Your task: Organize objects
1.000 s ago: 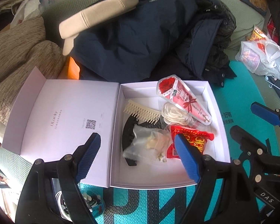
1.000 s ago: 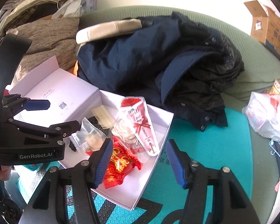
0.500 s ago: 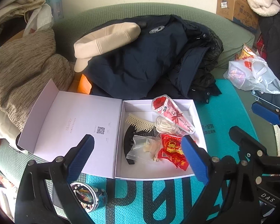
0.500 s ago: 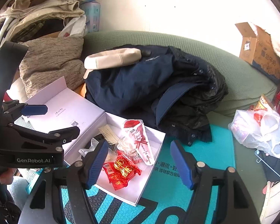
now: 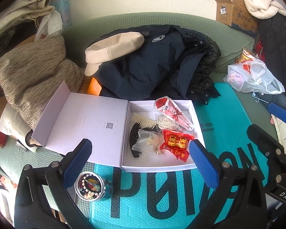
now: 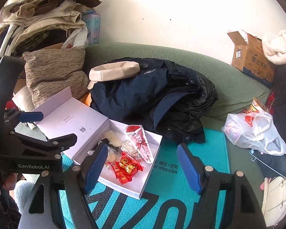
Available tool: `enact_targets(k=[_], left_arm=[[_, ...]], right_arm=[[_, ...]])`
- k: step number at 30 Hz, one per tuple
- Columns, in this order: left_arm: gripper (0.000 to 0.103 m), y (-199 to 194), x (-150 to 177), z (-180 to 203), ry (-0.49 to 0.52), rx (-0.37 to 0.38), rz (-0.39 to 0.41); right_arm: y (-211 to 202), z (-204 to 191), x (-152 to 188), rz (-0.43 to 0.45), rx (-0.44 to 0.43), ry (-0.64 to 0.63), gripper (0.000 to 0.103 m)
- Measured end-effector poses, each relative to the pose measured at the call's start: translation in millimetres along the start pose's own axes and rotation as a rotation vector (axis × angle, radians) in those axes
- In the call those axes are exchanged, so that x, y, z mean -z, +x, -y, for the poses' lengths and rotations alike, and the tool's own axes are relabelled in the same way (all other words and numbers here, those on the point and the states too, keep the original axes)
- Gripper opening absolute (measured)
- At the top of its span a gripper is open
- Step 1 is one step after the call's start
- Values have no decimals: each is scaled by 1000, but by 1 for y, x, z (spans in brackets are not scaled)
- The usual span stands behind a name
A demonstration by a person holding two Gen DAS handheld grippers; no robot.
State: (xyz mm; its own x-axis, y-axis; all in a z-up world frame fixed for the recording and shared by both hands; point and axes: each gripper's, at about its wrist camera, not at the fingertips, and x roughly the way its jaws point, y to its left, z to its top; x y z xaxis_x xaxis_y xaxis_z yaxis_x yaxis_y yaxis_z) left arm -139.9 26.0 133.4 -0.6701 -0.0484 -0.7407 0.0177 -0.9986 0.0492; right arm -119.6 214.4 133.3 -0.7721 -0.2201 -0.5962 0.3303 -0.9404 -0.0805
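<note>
Sorting looks mostly done: white box lies open on teal mat, lid flapped out flat to its left. Inside: cream comb, black hair clip, clear pouch, red candy packet, white coil, pink cone pack w/ rose, its top resting over the far wall.

Left to do, by my guess: bead jar is outside the box, just off its near-left corner, on the mat edge. Lid not yet closed.

Left gripper: jaws wide, have just been opening, nothing between them. Right gripper: jaws fairly wide, also just been opening, empty. Both hang above the box's near side, not touching it.

Room: mat right of box is bare, good approach lane. Behind the box a navy jacket crowds the far wall; beige cap on top of it. Left side tight — lid flap against the grey cushion. Plastic bag far right, well apart. Jar sits near the mat edge; could get knocked when the lid swings over.
</note>
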Motion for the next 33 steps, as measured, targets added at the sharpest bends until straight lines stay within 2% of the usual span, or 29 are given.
enact_targets(k=[5,16,26,33], left_arm=[[102,-10,20,1,3,-15,4],[102,-10,65,-1,-8,10,-57],[102,-11,89,-7,-17,6,-88],[102,-15,96,-11,-25,7,-89]], right_arm=[[-14,-1,13,-6,28,8,76],[-19,4,56,-71,42,83,76],[-19,-5,81,-123,17,86,76],[-23,-12,85,-127,3,71,76]])
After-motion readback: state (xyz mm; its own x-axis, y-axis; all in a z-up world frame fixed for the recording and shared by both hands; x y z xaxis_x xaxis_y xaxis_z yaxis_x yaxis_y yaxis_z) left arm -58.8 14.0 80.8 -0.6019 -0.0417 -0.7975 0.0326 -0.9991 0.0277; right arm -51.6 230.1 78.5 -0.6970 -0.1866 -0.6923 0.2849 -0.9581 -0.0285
